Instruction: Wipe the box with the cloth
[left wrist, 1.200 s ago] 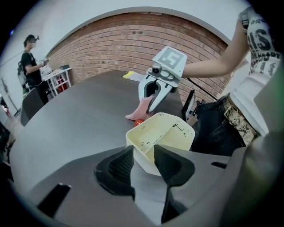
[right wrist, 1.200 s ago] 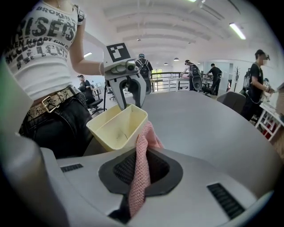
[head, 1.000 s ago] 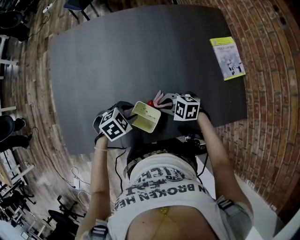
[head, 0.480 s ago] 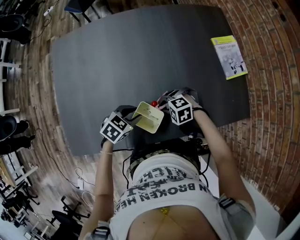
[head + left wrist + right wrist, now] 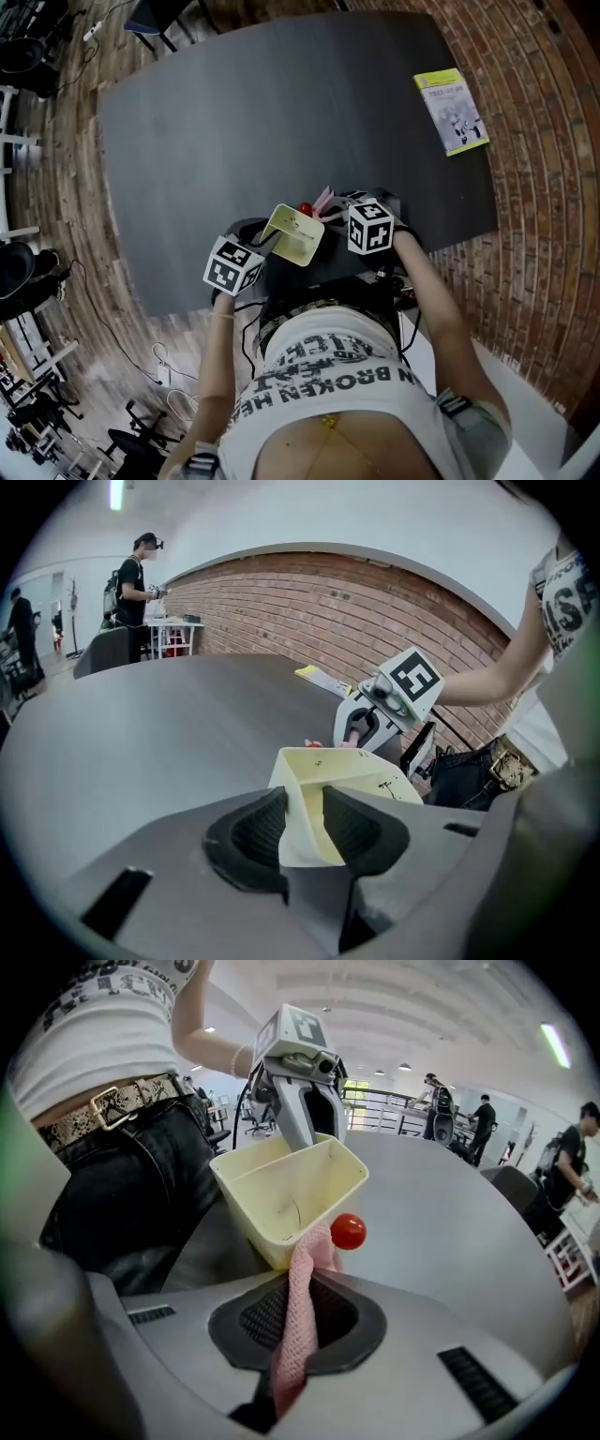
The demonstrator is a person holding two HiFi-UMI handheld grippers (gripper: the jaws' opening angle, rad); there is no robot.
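A pale yellow open box (image 5: pixel 296 235) hangs tilted just above the near edge of the dark table (image 5: pixel 262 112). My left gripper (image 5: pixel 262 248) has one wall of the box (image 5: pixel 349 778) between its pads (image 5: pixel 251 829); the jaws are closing and press on that wall. My right gripper (image 5: pixel 339 204) is shut on a pink knitted cloth (image 5: pixel 302 1283), whose free end touches the box's (image 5: pixel 281 1194) lower outer corner. A small red ball (image 5: pixel 348 1232) shows just beside that corner. The left gripper (image 5: pixel 309 1143) grips the box's far rim in the right gripper view.
A yellow-green booklet (image 5: pixel 452 112) lies at the table's far right edge. Brick paving runs past the right side and plank flooring with chairs and cables past the left. People stand in the distance (image 5: pixel 483 1115). My own body is close behind the table's near edge.
The left gripper has rolled and its marker cube has slid slightly toward me, turning the box a little. The right gripper with the cloth has barely shifted.
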